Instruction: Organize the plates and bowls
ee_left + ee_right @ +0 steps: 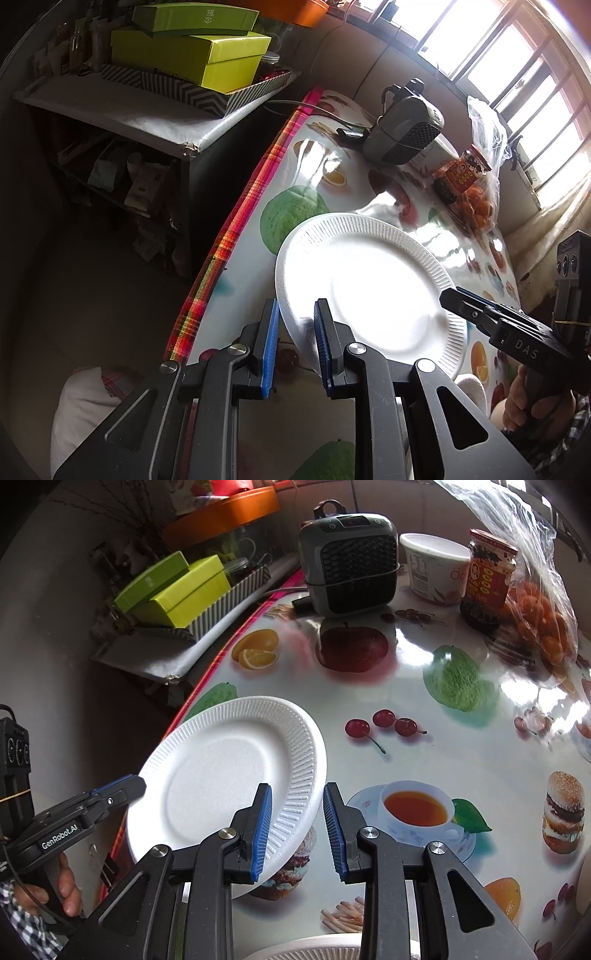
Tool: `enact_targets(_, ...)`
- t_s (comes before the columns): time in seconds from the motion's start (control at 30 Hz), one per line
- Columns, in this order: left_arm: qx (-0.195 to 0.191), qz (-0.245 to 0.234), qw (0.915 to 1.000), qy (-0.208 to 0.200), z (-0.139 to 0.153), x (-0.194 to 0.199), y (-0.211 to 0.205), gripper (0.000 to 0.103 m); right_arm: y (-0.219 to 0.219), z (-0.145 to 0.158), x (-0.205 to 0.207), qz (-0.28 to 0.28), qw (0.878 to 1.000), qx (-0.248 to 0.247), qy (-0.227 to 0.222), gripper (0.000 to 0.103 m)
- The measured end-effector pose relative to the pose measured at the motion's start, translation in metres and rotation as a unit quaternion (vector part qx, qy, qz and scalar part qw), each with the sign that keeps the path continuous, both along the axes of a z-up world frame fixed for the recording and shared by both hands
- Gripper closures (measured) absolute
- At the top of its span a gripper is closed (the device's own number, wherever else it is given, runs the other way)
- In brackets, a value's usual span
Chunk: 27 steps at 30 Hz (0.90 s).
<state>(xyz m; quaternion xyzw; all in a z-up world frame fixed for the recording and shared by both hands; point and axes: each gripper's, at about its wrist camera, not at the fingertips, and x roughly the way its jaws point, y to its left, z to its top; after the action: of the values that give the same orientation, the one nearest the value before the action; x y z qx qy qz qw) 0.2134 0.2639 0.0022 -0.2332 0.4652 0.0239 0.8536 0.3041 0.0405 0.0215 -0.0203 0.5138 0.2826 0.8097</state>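
From the left wrist, the left tongs (pixel 295 308) stand narrow, pinching the near rim of the white foam plate (pixel 362 280), which hangs tilted above the edge of the bench (pixel 291 173). From the right wrist, the right tongs (pixel 297 790), likewise narrow, nip the opposite rim; a second plate (pixel 306 950) lies below.

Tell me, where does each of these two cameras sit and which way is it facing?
Left wrist view: sits on the left tongs, looking down along them at the white plate over the fruit-print table; right tongs and right hand show at right.
Right wrist view: sits on the right tongs, facing that plate from its other side; left tongs and left hand show at left.
Shared: the plate, both tongs at its rim, the grey heater.
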Motion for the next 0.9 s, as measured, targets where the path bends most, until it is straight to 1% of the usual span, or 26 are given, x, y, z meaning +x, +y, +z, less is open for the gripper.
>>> enact_targets(0.53,0.01,-0.025,0.9991,-0.034,0.03,-0.022,-0.028,0.083,-0.036,0.028,-0.037,-0.011,0.999,0.016,-0.03,0.075)
enact_targets(0.9,0.014,-0.058,0.9971,-0.047,0.04,-0.036,-0.06,0.083,-0.076,0.043,-0.071,-0.029,0.998,0.021,-0.049,0.075)
